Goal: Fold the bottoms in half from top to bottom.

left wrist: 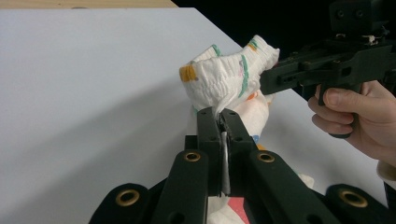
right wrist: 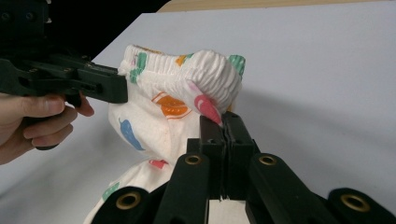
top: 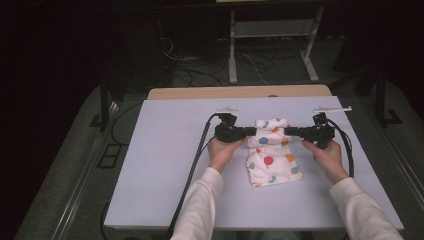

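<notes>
- Your left tool hides the strip of printed cloth pinched inside it.
- Your right tool covers the cloth edge it clamps.
- The bottom edge of the high view cuts off your sleeves.
- The cloth's small coloured prints are too small there to make out.

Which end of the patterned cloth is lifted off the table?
The far, elasticated end of the cloth, pinched between both grippers; its near end lies flat on the table.
</notes>
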{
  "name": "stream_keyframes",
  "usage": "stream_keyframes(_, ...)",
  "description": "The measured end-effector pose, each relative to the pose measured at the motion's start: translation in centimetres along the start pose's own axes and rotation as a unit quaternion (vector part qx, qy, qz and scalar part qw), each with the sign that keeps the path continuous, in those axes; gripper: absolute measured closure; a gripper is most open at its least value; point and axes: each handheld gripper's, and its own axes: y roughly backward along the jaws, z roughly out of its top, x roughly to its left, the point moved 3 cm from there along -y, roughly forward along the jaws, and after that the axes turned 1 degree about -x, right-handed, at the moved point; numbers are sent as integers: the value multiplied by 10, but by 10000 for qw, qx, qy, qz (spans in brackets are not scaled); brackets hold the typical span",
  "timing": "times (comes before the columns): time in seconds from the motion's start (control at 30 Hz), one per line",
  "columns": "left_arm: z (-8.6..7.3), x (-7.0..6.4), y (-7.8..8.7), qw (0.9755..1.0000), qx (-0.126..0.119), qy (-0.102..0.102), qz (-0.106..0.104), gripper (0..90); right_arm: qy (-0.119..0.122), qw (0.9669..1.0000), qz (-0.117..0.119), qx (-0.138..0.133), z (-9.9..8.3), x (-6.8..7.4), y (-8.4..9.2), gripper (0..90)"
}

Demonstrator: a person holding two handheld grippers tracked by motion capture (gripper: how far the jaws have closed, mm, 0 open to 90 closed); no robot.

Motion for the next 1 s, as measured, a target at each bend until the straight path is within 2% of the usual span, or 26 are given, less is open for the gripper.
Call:
stream_keyframes(0.6, -12, -13, 2, 9998, 63, -122, -159, 874, 115, 9999, 69, 49, -15, 7, 12, 874)
stream_keyframes(1.0, -28, -18, 4, 9995, 145, -136, -228, 873, 239, 9995, 90, 171, -24, 15, 16, 874)
